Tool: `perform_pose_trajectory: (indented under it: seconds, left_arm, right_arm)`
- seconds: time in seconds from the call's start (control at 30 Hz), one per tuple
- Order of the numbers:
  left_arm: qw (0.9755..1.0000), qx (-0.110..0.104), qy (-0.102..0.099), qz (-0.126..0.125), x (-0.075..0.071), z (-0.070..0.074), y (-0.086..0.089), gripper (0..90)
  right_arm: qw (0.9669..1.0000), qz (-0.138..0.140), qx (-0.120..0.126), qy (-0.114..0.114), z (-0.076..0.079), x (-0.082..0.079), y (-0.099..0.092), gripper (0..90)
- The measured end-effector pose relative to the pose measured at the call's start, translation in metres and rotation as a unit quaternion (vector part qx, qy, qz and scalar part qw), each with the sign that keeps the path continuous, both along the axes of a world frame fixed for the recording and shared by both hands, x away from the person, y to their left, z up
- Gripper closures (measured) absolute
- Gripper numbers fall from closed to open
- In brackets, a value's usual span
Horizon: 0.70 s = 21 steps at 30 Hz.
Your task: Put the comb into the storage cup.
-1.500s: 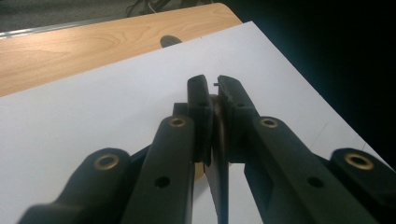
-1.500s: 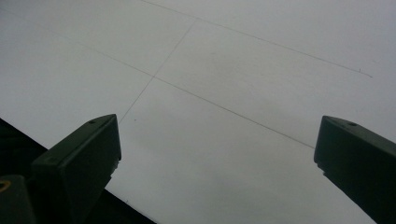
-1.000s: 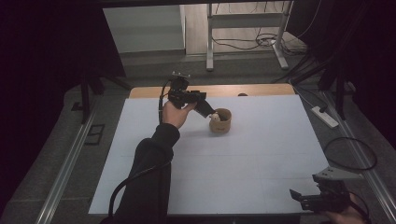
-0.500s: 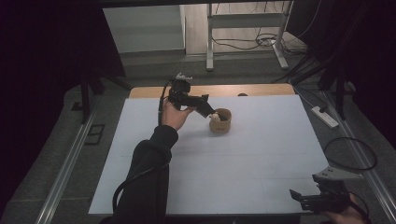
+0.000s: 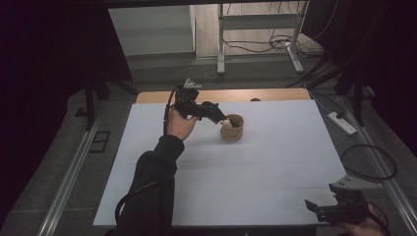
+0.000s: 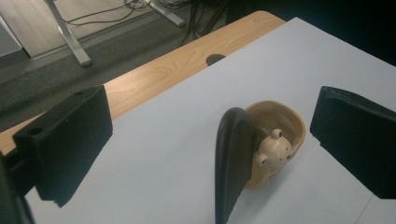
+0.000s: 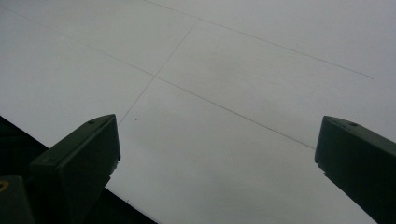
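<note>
Tan wooden cup (image 6: pixel 275 135) holding a small cream figurine (image 6: pixel 273 151) is sitting released on the white table (image 5: pixel 275 177).
I am hovering my left gripper (image 6: pixel 210 154) there, its jaws having just been opening, now spread wide around it untouching; my right gripper (image 7: pixel 217 163) is idling open, empty.

- The cup (image 6: pixel 280 116) looks like smooth tan plastic or glazed ceramic (which of the two I cannot tell), with a soft sheen.
- The small figure (image 6: pixel 273 149) inside it is pale cream, smooth and slightly glossy.
- The dark curved piece (image 6: pixel 233 158) beside it is matt, with a fine grain.
- The table top (image 5: pixel 275 162) is a matt white sheet, paper-like; bare wood (image 6: pixel 163 74) with visible grain lies at its far edge.
- The left gripper (image 5: pixel 219 118) is matt black plastic.
</note>
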State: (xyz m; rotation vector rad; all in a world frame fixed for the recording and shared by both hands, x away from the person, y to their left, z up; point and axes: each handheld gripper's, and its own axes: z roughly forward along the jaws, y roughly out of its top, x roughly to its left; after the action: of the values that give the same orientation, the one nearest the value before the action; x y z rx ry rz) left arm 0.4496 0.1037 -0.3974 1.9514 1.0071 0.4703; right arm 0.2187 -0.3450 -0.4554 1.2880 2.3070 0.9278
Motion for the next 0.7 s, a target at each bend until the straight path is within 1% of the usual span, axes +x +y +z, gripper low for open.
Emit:
perform_pose_trajectory:
  seconds: [0.13, 0.33, 0.5, 0.7]
  left_arm:
    - [1.0000, 0.003, -0.003, -0.005, -0.004, -0.002, 0.004, 0.0]
    - [0.9999, -0.005, -0.003, -0.008, -0.009, -0.004, 0.011, 0.0]
    - [0.9999, -0.011, -0.005, -0.007, -0.014, -0.004, 0.016, 0.0]
    - [0.9998, -0.016, -0.005, -0.008, -0.021, -0.006, 0.022, 0.0]
  right_arm:
    - [1.0000, -0.002, 0.001, 0.002, 0.000, 0.000, 0.000, 0.0]
    - [1.0000, 0.000, 0.001, -0.002, 0.000, 0.000, 0.000, 0.0]
    - [1.0000, -0.001, 0.008, 0.001, 0.001, 0.000, -0.002, 0.0]
    - [1.0000, 0.000, 0.008, -0.001, 0.001, 0.000, -0.001, 0.0]
